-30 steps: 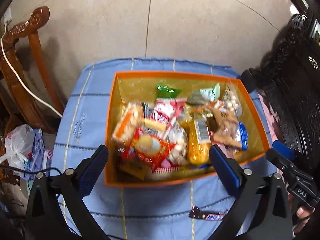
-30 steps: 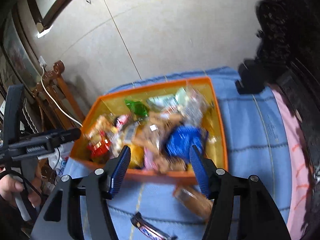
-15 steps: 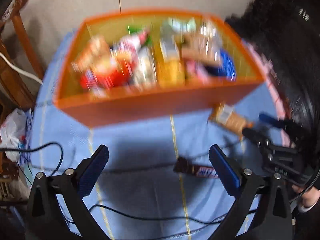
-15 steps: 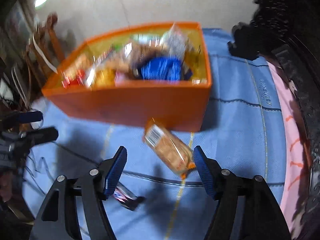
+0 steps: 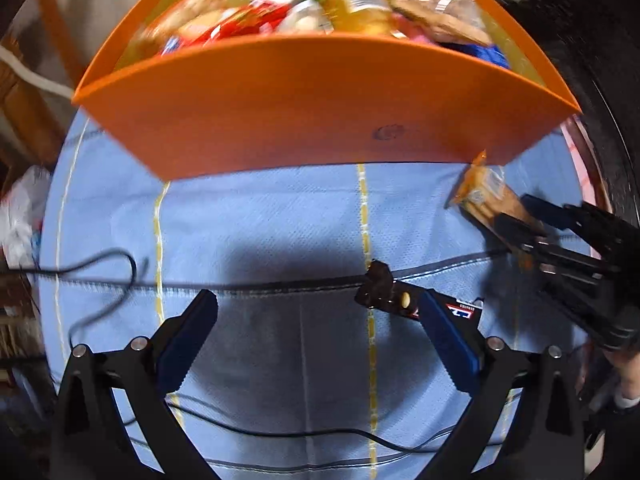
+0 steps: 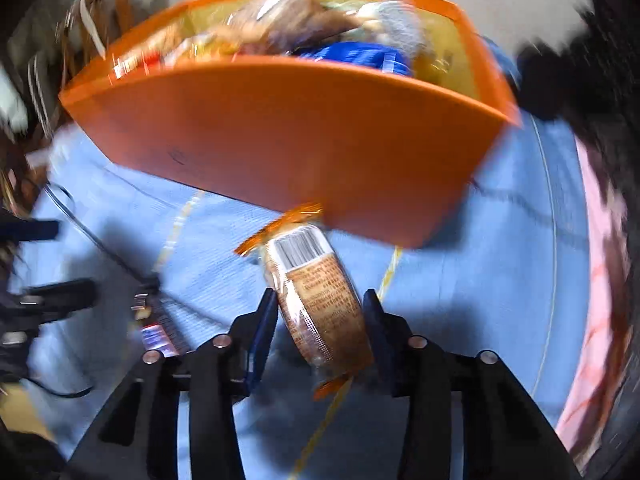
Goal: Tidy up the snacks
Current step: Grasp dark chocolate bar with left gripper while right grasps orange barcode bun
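The right hand-held gripper (image 6: 320,308) has just been closing, and its blue pads now sit against both sides of an orange-wrapped biscuit packet (image 6: 320,300), grasping it near its middle; the packet lies on the blue cloth (image 6: 460,280) that covers the bench, its crimped far end touching the near wall of the orange box (image 6: 280,132). The left hand-held gripper (image 5: 320,320) stands released, its jaws wide apart above the cloth, with nothing between the pads. A dark chocolate bar (image 5: 390,294) lies on the cloth just inside the right-side finger (image 5: 448,328), its far end torn open and part of its wrapper hidden behind that finger. The box is heaped with mixed snack packets (image 5: 304,12), among them red, yellow, green and blue wrappers. A thin black cable (image 5: 104,268) trails across the cloth near the left-side finger.
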### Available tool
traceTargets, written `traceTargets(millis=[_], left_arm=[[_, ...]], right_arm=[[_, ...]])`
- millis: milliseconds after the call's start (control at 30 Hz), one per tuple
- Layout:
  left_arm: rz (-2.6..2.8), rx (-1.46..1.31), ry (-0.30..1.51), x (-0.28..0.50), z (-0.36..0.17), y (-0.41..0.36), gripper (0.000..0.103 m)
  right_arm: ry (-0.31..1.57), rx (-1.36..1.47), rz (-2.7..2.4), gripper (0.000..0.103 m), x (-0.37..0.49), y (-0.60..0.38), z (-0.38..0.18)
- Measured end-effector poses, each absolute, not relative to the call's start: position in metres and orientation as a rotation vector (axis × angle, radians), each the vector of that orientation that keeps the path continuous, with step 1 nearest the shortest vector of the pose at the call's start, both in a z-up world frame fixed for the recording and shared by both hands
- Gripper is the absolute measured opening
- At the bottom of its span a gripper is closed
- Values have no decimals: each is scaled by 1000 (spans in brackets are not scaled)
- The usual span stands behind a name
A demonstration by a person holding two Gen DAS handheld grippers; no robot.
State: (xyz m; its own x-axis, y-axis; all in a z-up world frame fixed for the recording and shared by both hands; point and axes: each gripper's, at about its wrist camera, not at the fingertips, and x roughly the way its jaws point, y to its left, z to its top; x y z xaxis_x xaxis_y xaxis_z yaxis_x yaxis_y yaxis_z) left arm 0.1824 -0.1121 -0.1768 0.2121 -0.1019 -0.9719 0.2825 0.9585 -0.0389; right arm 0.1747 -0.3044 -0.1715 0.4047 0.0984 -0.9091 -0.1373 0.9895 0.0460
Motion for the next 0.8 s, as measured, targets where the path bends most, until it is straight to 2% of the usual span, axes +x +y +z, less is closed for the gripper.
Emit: traceTargets(millis=[167, 500, 533, 567, 600, 733, 800], left_arm=[[-434, 357, 1253, 173, -169, -135, 98], [-861, 731, 1116, 128, -188, -201, 96], [-891, 750, 1116, 126, -192, -204, 92], [-910, 759, 1124, 124, -196, -206, 72], [-931, 768, 1148, 126, -202, -209, 57], [-947, 791, 1147, 135, -213, -215, 55], [-963, 804, 1162, 138, -218, -216, 41]], right_arm=[[1122, 153, 176, 38, 116, -320, -151], [1203, 214, 94, 38, 68, -337, -172], [1208, 225, 82, 38, 65, -337, -175], [1215, 234, 78, 38, 63, -337, -177], [1219, 242, 74, 38, 61, -336, -179], [1223, 275, 41, 39, 57, -334, -187], [1230, 289, 29, 40, 54, -333, -190]])
